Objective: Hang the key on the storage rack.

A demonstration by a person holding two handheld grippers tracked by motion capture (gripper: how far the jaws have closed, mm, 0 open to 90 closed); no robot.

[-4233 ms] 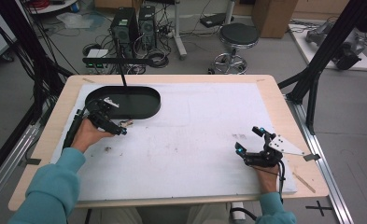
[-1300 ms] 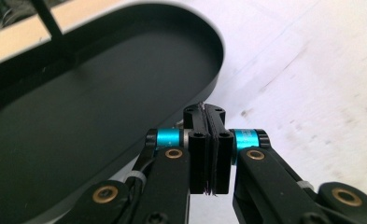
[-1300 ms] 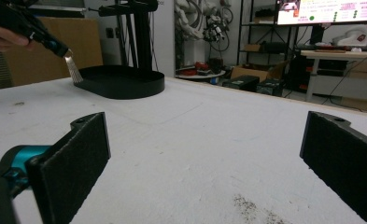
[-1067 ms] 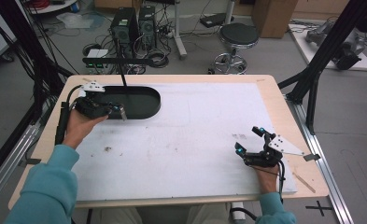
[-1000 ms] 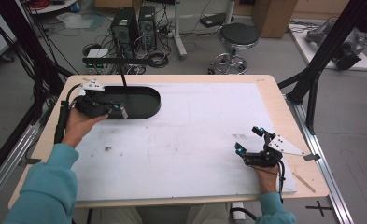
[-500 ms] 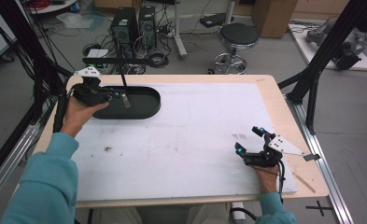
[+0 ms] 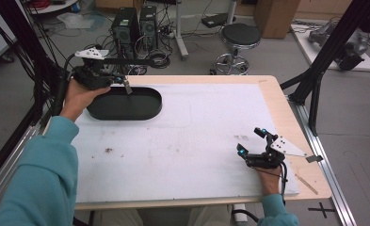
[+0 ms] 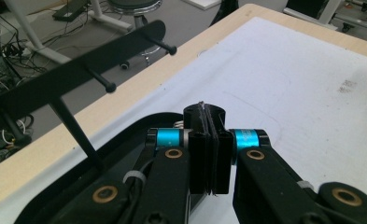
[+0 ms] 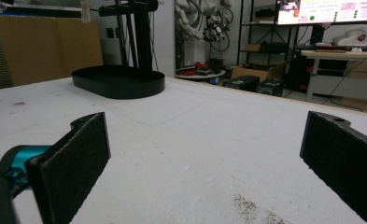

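At the upper left of the high view, my left tool (image 7: 124, 86) hangs above the far-left end of the black oval tray (image 7: 140, 109), its jaws pressed together on a thin, flat thing whose pale edge just peeks out between the pads; I cannot tell what it is. In the left gripper view the pads (image 8: 210, 154) meet flat against each other at the frame's centre, with the tray's rim curving beneath at lower left. A black rack with pegs (image 8: 107, 58) crosses the upper left of that view, its thin post rising from the tray. The tray itself sits in the upper left part of the white mat (image 7: 197, 136) that covers the wooden counter (image 7: 286, 117). Toward the lower right of the high view, my right tool (image 7: 251, 147) rests on the mat, well apart from the tray, its jaws spread wide with nothing between them.
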